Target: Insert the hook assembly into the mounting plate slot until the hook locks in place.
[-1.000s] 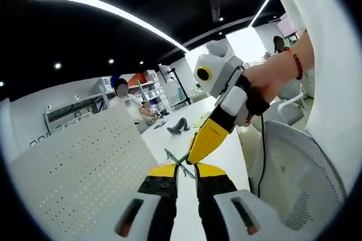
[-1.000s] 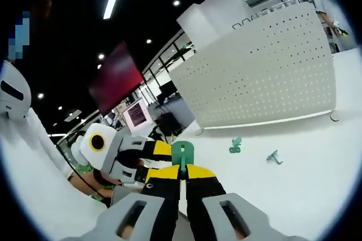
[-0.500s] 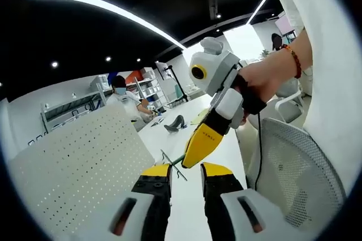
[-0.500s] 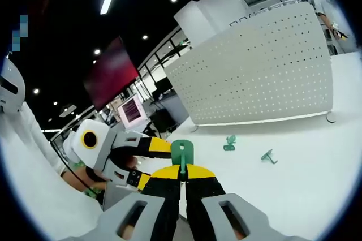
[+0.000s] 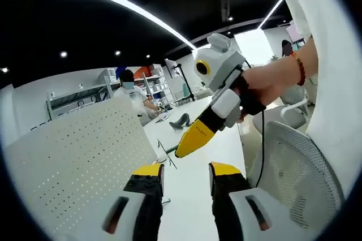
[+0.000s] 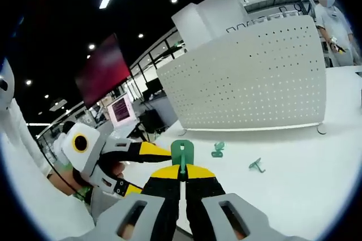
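Standing upright at the table's (image 6: 294, 179) far side, the white pegboard (image 6: 249, 77) is flanked by open tabletop. A flat green hook (image 6: 182, 153) is pinched by the right gripper (image 6: 182, 174); the left gripper (image 5: 182, 168) is spread, nothing held.

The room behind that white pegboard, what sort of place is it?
Probably an open office or lab: long ceiling light strips, storage shelves, a mesh office chair and a monitor by the white table holding the pegboard.

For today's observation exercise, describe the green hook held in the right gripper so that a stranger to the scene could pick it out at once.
Start at the white pegboard panel standing on the white table. Two small green hooks, one nearer the panel and one further out, lie loose in front of it. The held green hook is the one off the table, upright, pinched between the right gripper's yellow-tipped jaws.
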